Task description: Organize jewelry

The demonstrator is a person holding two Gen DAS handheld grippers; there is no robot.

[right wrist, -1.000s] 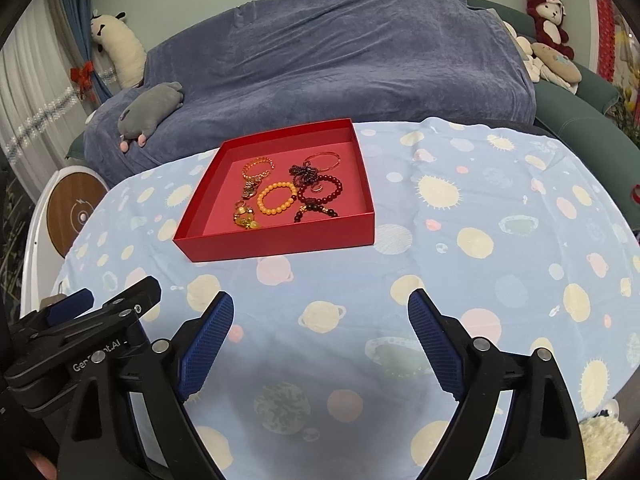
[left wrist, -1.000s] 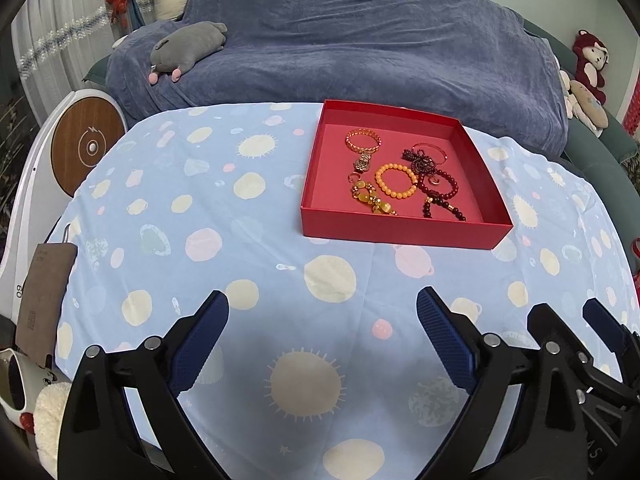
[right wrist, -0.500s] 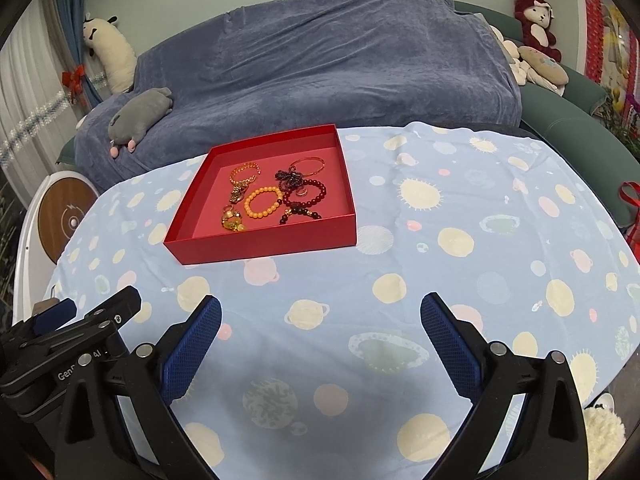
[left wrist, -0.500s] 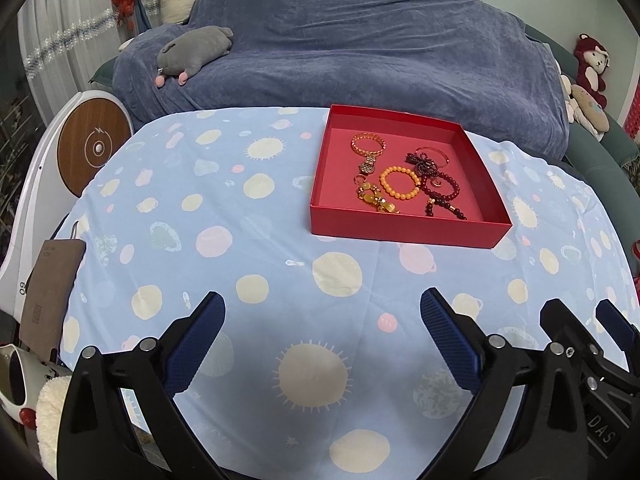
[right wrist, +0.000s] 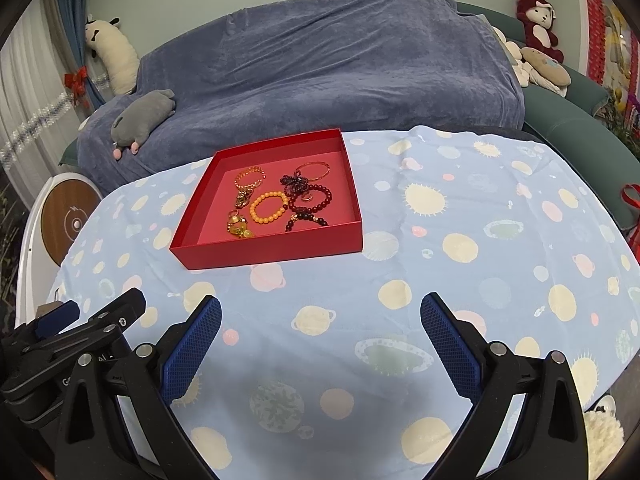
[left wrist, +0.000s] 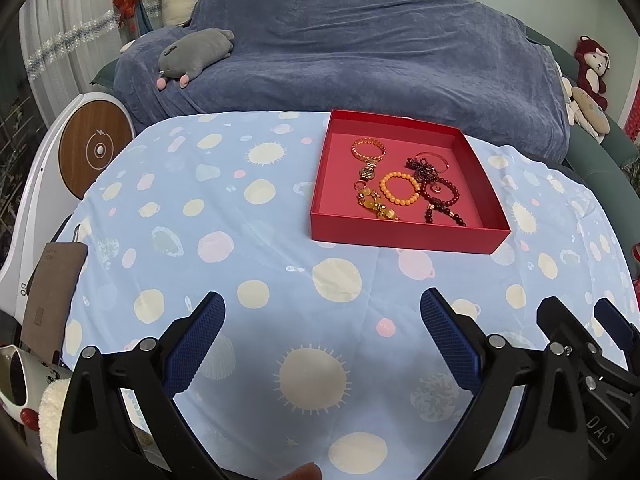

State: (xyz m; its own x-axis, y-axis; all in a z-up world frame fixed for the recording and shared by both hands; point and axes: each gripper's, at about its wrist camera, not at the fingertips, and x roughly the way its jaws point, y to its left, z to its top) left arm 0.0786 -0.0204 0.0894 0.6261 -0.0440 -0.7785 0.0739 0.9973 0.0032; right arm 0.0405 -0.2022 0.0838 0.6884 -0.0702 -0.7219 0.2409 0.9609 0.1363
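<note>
both grippers, left (left wrist: pixel 322 330) and right (right wrist: pixel 320 330), hovering wide open, gripping nothing. all jewelry (left wrist: pixel 404 188) lying in red tray (left wrist: pixel 400 236); beads overlapping, so pinch one strand only.

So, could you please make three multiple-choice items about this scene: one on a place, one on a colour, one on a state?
1. Where is the jewelry?
A. Spread over the tablecloth
B. Inside the tray
C. On the sofa

2. What colour is the plain round bead bracelet in the middle of the tray?
A. Orange
B. Green
C. White

3. How are the two grippers?
A. Both shut on bracelets
B. One open, one shut
C. Both open, holding nothing

Answers: 1 B, all the jewelry lies within the walls of the red tray. 2 A, the bracelet has orange beads. 3 C, the left gripper and the right gripper have their fingers wide apart over the tablecloth, with nothing between them.
</note>
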